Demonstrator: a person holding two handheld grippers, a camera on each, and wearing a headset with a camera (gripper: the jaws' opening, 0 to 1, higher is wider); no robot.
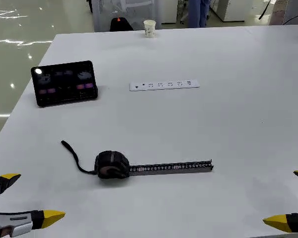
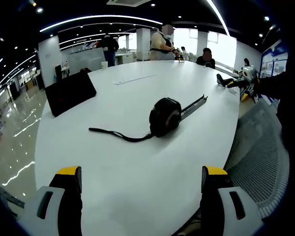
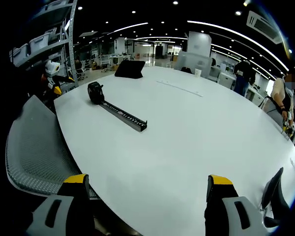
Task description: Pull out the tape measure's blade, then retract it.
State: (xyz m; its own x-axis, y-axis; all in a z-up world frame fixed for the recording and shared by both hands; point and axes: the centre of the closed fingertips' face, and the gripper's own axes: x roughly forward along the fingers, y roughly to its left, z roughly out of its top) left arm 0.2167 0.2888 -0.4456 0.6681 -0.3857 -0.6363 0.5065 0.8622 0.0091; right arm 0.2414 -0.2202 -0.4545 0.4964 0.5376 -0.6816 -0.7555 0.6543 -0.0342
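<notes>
A black tape measure (image 1: pixel 111 165) lies on the white table (image 1: pixel 188 124), its blade (image 1: pixel 171 167) drawn out to the right and its wrist strap (image 1: pixel 72 154) trailing left. The same tape measure (image 2: pixel 165 115) sits ahead in the left gripper view, and the tape measure (image 3: pixel 95 92) with its blade (image 3: pixel 125 117) appears far left in the right gripper view. My left gripper (image 1: pixel 32 198) is open at the bottom left corner, well short of the case. My right gripper (image 1: pixel 293 198) is open at the bottom right, clear of the blade tip. Neither holds anything.
A dark tablet (image 1: pixel 64 83) stands at the left back. A white power strip (image 1: pixel 164 85) lies mid-table and a paper cup (image 1: pixel 149 28) stands at the far edge. A grey mesh chair (image 3: pixel 34 147) sits beside the near table edge. People stand in the background.
</notes>
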